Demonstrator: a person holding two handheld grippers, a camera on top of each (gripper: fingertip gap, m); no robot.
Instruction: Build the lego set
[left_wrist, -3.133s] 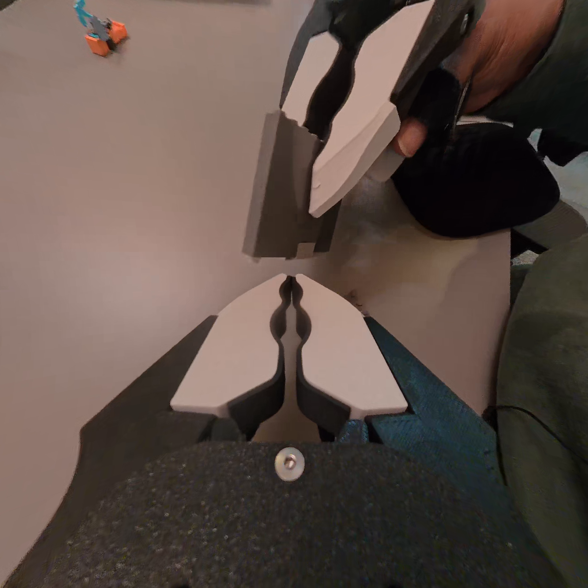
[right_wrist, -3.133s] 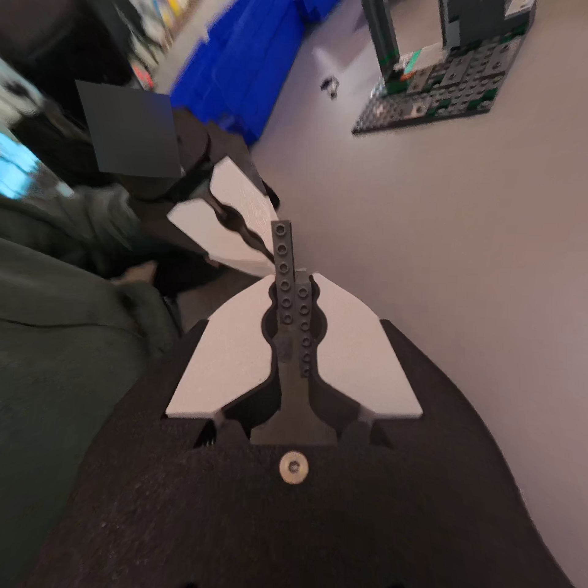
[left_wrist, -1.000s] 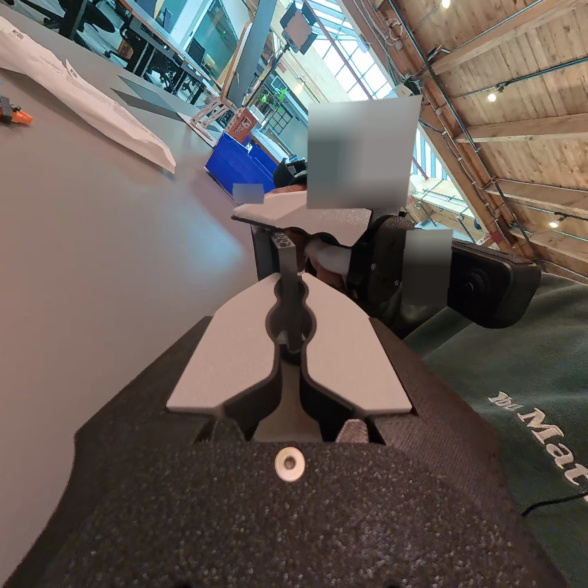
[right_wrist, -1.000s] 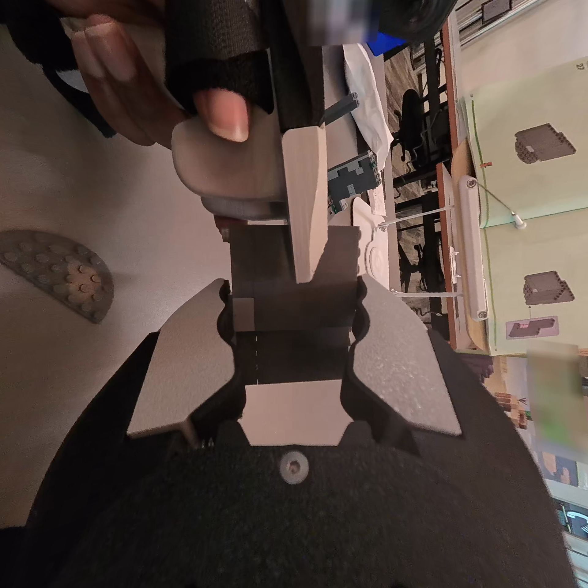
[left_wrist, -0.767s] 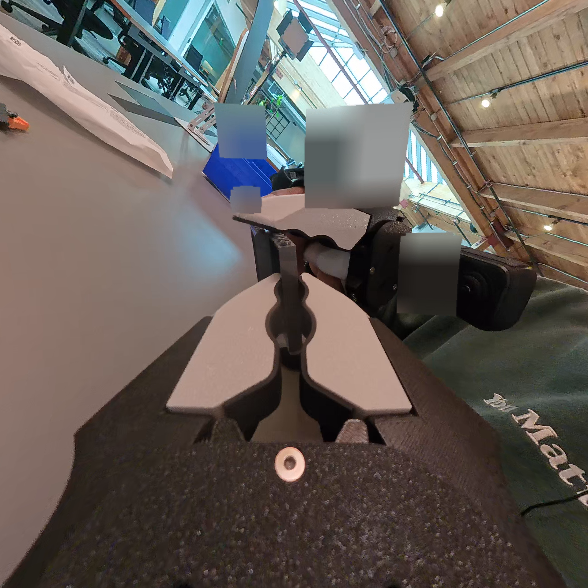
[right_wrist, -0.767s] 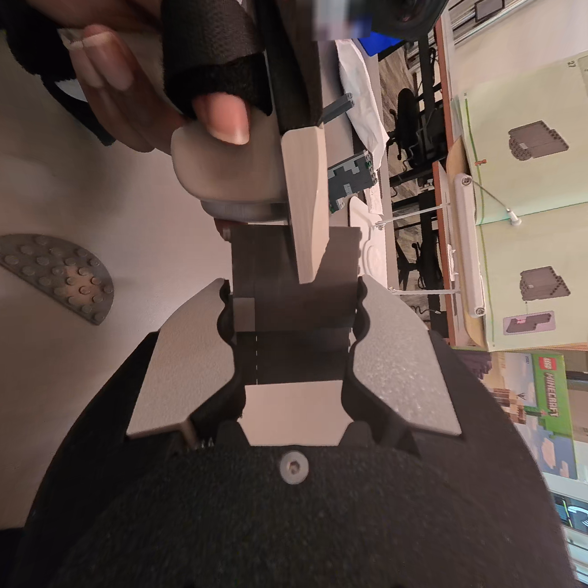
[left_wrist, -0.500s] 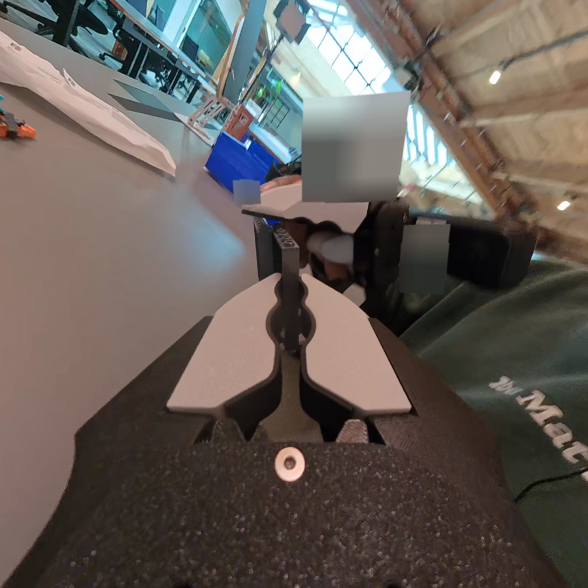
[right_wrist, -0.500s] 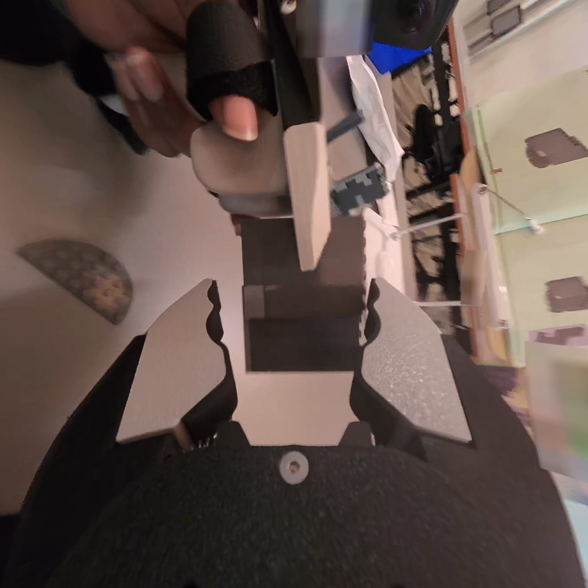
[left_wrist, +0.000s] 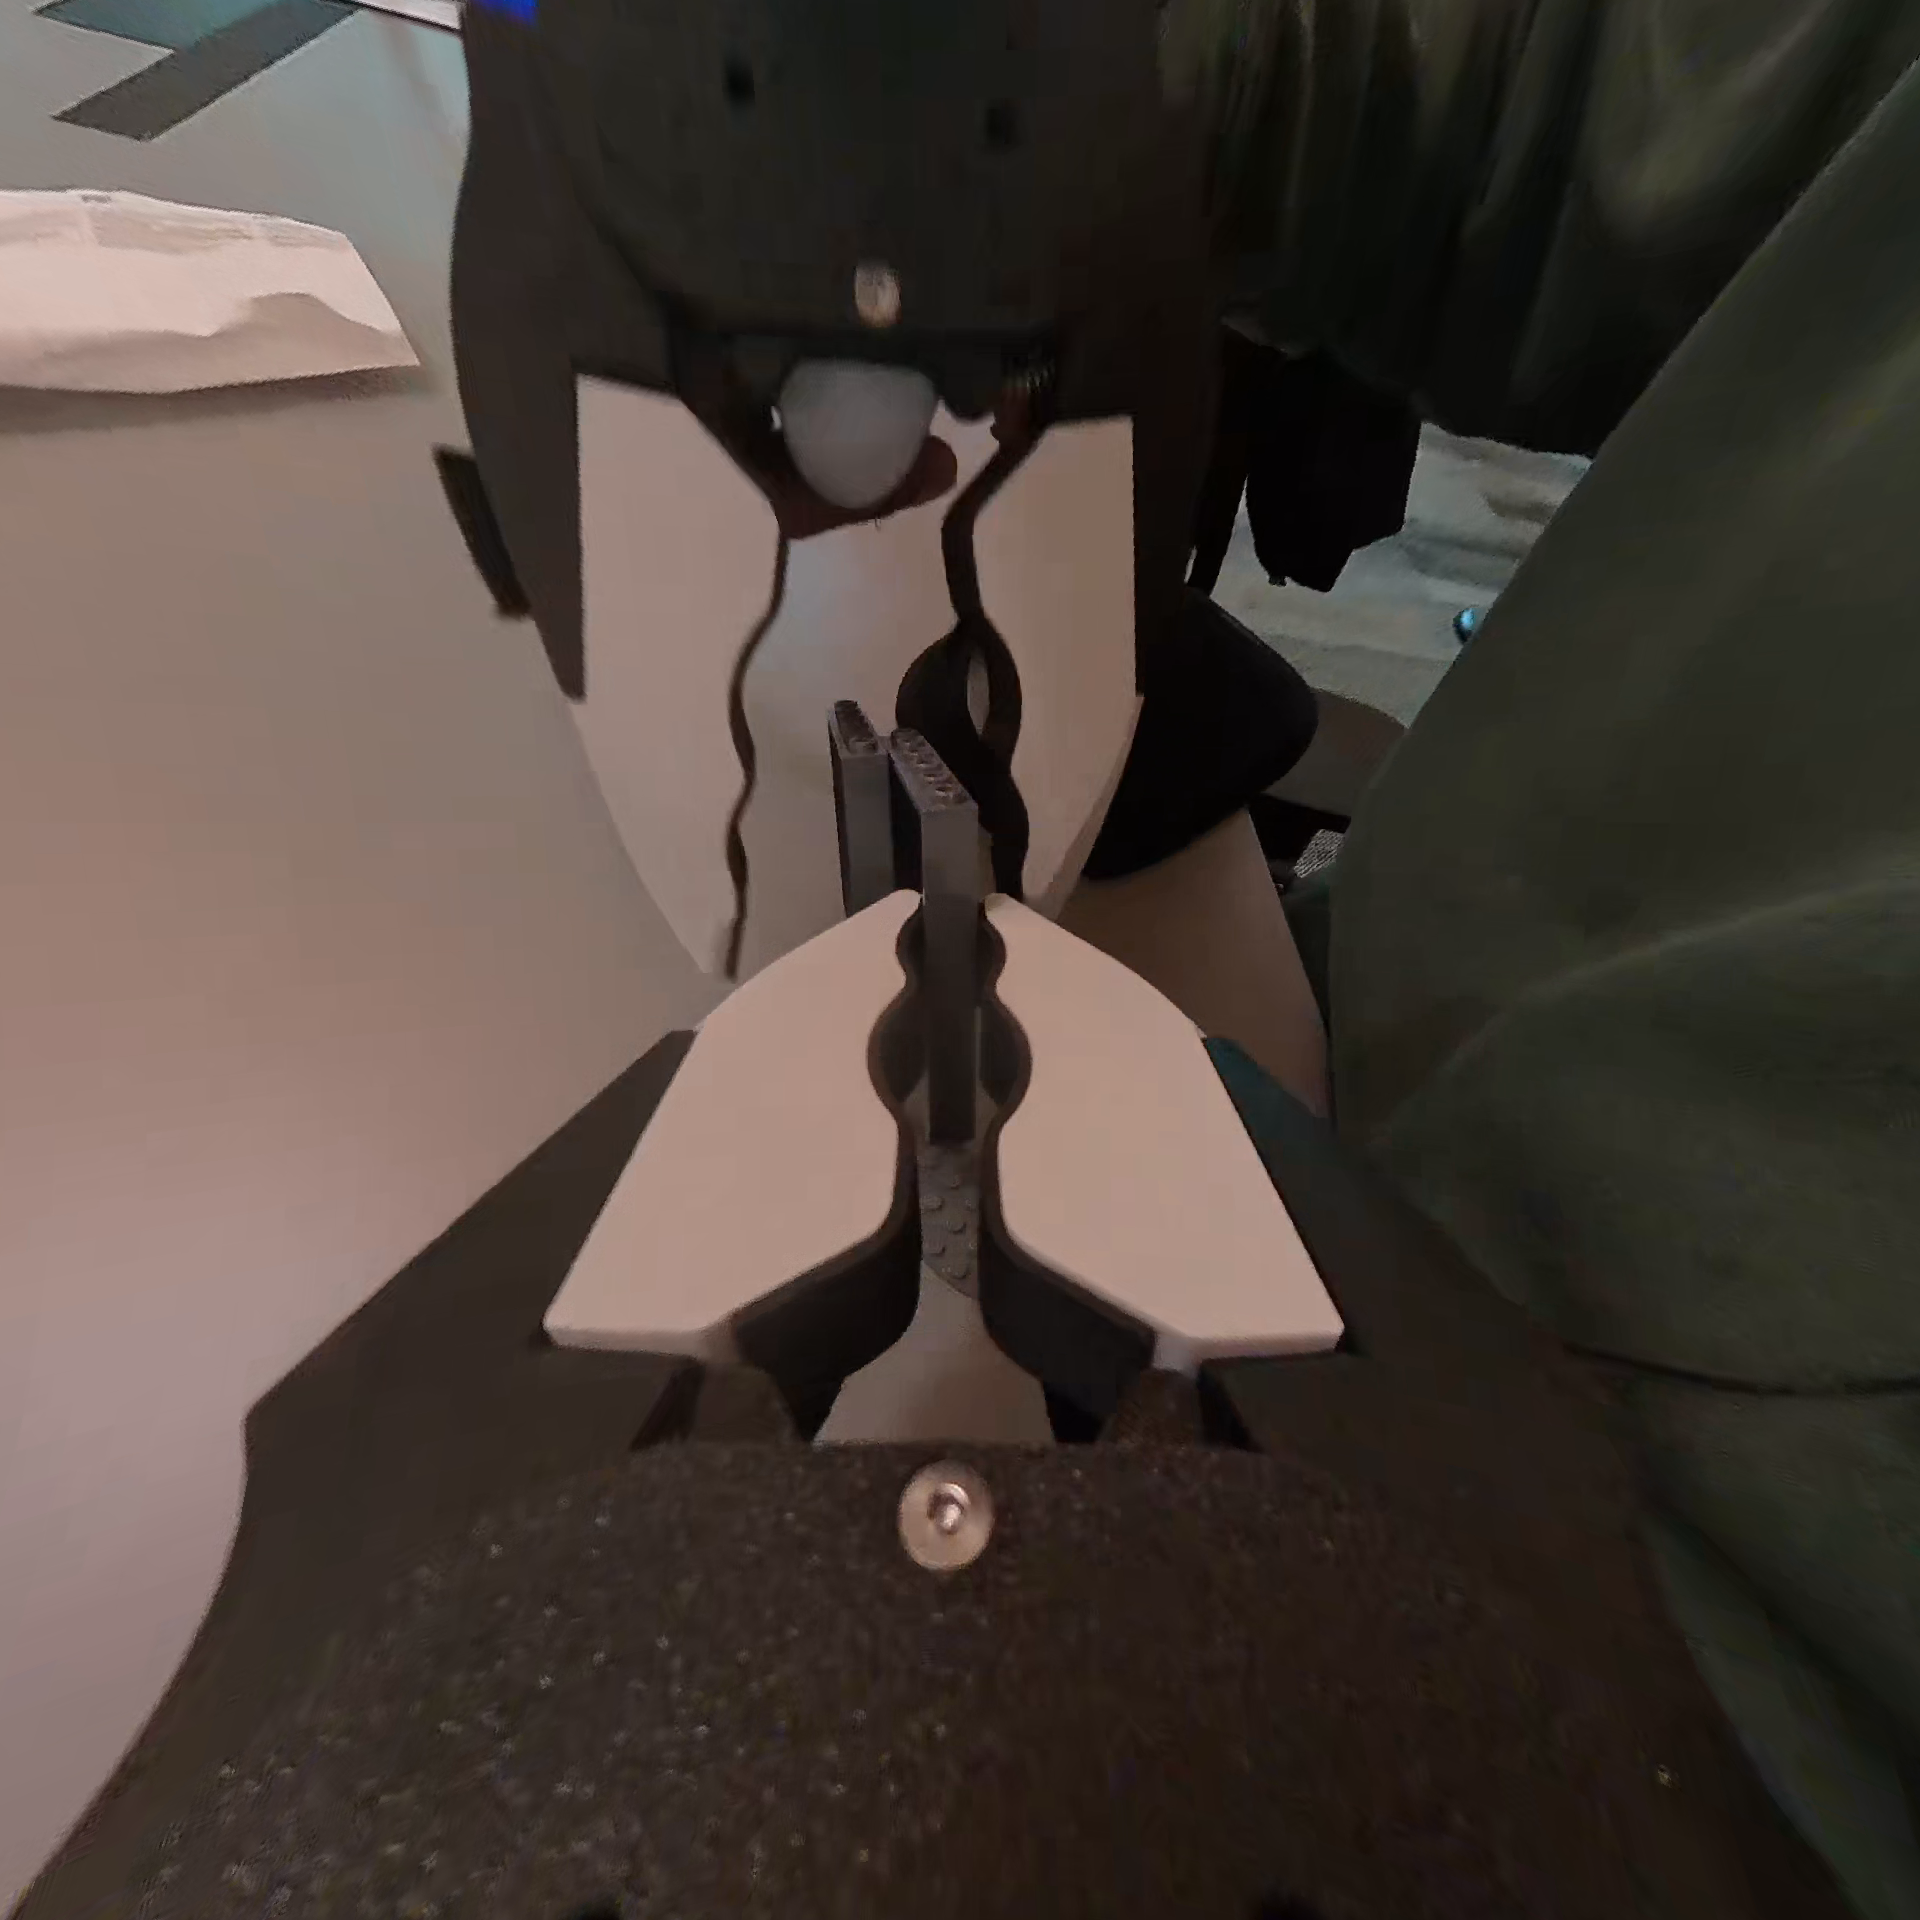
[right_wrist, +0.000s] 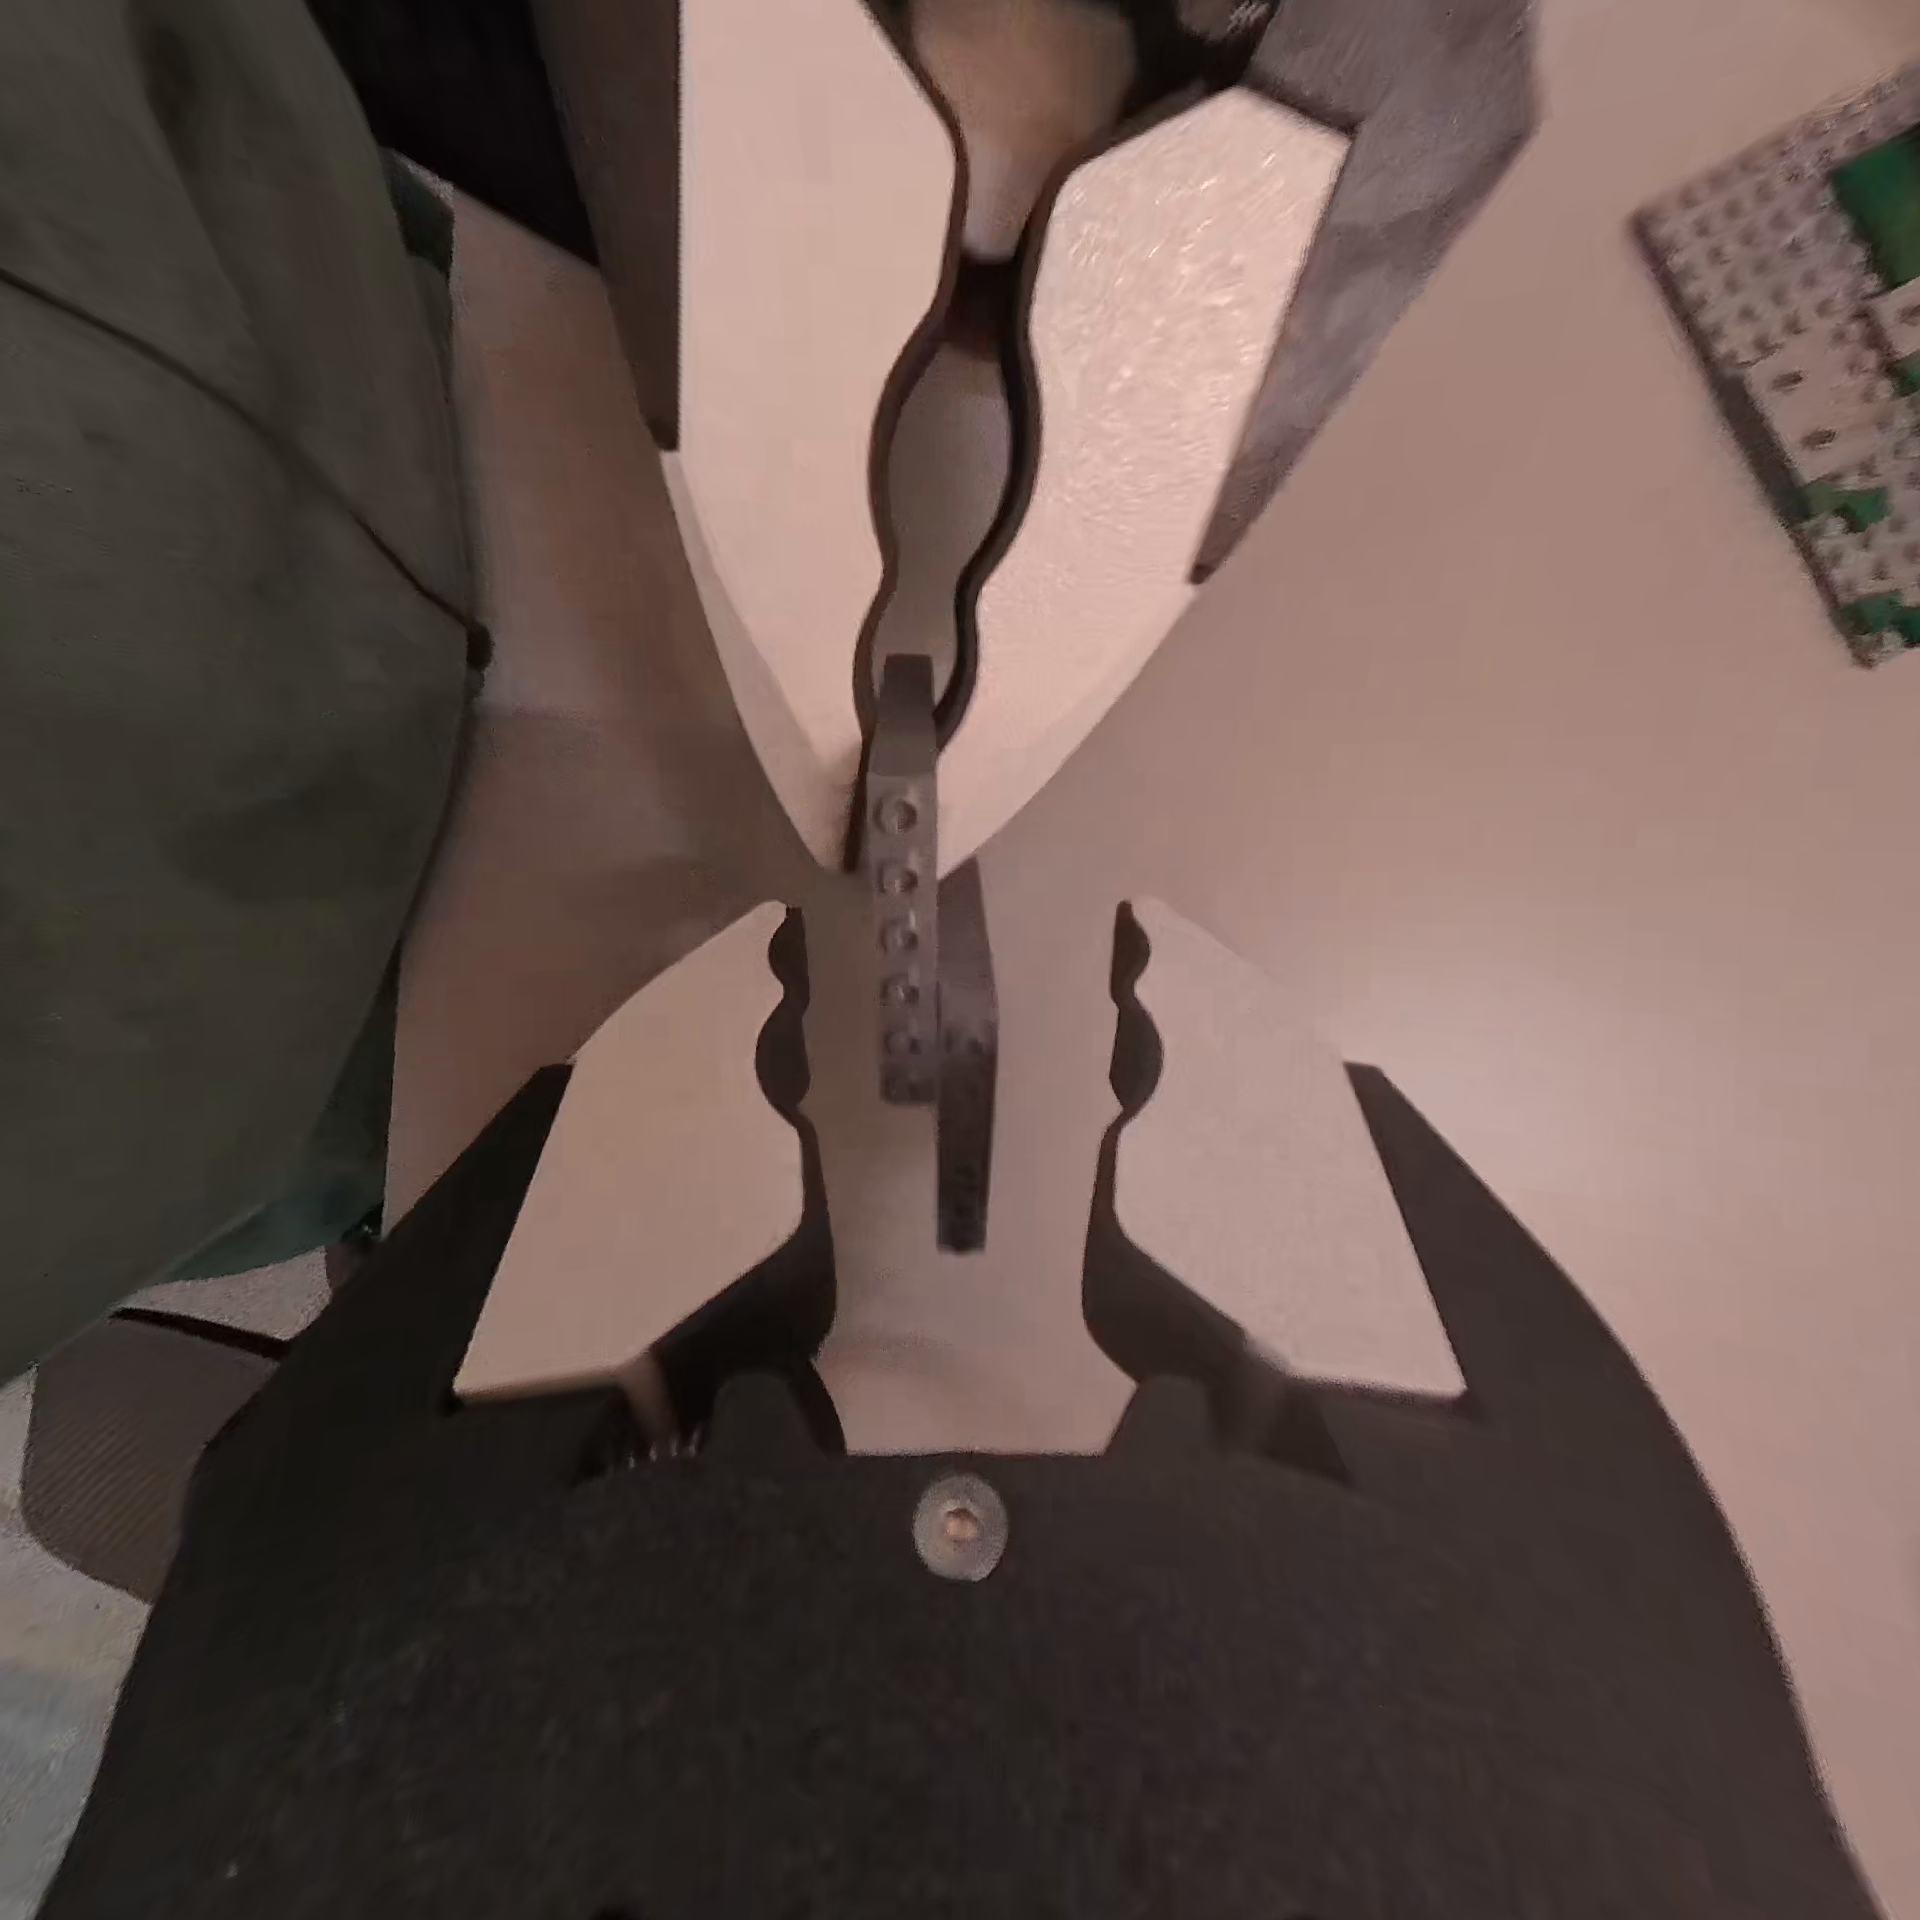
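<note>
My left gripper (left_wrist: 951, 899) is shut on a dark grey lego plate assembly (left_wrist: 948, 831), two thin plates stacked face to face and seen edge-on. My right gripper (right_wrist: 956, 914) faces it head-on and is open, with the plates (right_wrist: 906, 935) standing between its jaws and touching neither. In the right wrist view the left gripper's fingers (right_wrist: 1091, 416) clamp the far end of the plates. In the left wrist view the right gripper's white fingers (left_wrist: 665, 675) spread on either side of the plates.
A grey studded baseplate with green tiles (right_wrist: 1818, 364) lies on the table at the right. A white paper bag (left_wrist: 177, 291) lies at the far left. A grey studded plate (left_wrist: 951, 1216) shows on the table under my left jaws. A person's green sleeve (left_wrist: 1621, 831) fills the right side. Left and right tips are no more than a few centimetres apart.
My right gripper has opened and let go of the dark plates. Both grippers have tipped down toward the table and now face each other. The left still holds the plates.
</note>
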